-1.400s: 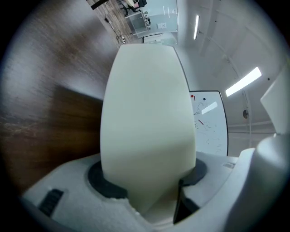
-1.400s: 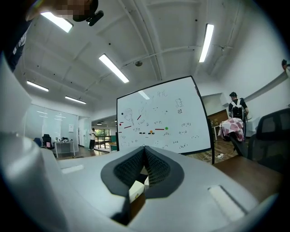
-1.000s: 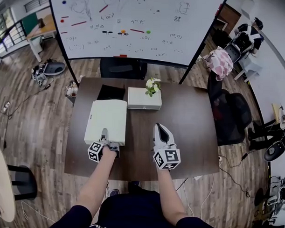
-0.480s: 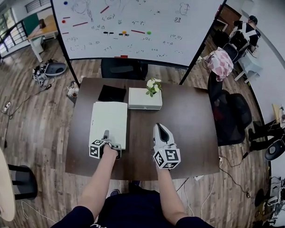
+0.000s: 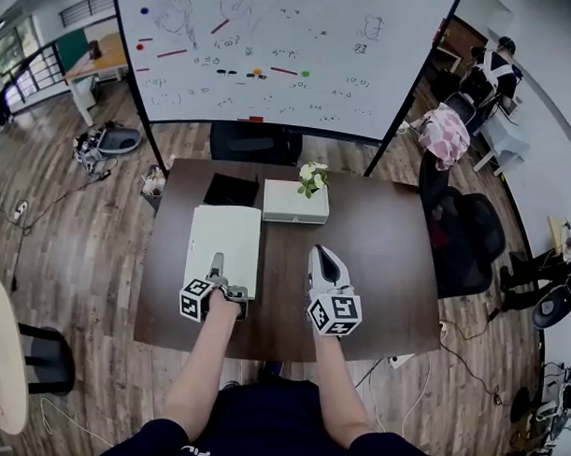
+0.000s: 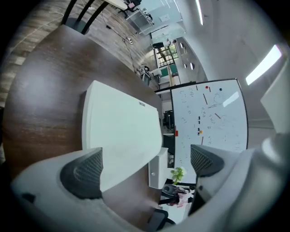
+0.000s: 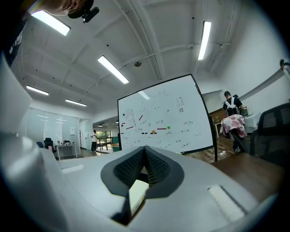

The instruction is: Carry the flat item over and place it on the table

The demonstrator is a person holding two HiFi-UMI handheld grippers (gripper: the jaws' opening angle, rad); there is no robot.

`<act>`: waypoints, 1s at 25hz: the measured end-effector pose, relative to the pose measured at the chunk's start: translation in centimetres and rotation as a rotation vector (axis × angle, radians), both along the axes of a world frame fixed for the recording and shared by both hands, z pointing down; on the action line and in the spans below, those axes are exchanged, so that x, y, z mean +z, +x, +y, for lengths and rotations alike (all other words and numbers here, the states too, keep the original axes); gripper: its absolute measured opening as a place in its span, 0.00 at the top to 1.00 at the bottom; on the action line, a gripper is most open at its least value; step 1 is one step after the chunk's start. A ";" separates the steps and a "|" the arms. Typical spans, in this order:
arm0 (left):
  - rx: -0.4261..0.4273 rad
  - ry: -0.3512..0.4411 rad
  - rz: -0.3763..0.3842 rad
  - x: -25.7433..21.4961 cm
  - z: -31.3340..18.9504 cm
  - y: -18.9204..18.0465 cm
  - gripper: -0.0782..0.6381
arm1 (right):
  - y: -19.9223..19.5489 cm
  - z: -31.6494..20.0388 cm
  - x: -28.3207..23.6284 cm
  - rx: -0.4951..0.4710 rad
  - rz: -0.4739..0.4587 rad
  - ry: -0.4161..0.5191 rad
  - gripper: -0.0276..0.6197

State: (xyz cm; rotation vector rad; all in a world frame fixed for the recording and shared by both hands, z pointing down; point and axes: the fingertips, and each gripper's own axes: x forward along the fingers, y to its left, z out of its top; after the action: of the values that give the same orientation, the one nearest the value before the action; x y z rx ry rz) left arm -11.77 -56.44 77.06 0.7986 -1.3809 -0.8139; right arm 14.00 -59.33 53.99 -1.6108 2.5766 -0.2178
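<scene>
left gripper: jaws wide apart, nothing clamped | right gripper: jaws pressed together | forearms extended forward

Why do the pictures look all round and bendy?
Left gripper view: a wide lens curves the flat white rectangular panel and dark brown wooden table, leaving black corners. Right gripper view: long ceiling strip lights glare brightly. Head view: sharp, edges bowed.

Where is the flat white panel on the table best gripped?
Probably by its near short edge, coming from the person's side, jaws across its thickness. The panel lies flat and thin on the table, with that edge facing the open left gripper.
</scene>
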 end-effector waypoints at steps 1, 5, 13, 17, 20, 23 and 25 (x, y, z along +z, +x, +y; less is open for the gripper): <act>-0.005 0.043 0.010 -1.2 -0.4 0.1 0.06 | -0.1 0.1 -0.2 -0.001 -0.001 0.004 0.95; -0.027 0.248 -0.003 -6.3 -1.7 -0.2 0.07 | -0.9 0.8 -0.9 -0.021 0.006 0.022 0.95; -0.021 0.609 -0.083 -15.3 -2.0 -1.3 0.11 | -1.5 1.0 -2.1 -0.028 0.016 0.050 0.95; -0.026 0.643 -0.073 -16.4 -1.7 -1.3 0.11 | -2.0 1.0 -1.8 -0.042 0.036 0.041 0.95; 0.000 0.653 -0.094 -16.8 -1.5 -0.9 0.11 | -1.9 1.3 -1.6 -0.041 0.051 0.035 0.95; 0.032 0.667 -0.125 -17.6 -1.3 -0.6 0.11 | -1.5 1.5 -1.8 -0.034 0.048 0.037 0.95; 0.059 0.678 -0.169 -18.5 -1.4 -0.6 0.11 | -1.3 1.6 -1.8 -0.031 0.046 0.036 0.95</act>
State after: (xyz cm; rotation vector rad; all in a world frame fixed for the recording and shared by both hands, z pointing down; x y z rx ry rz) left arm -12.34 -57.81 58.52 1.4488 -1.2198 -1.2118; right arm 12.68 -57.78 52.16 -1.5828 2.6249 -0.1370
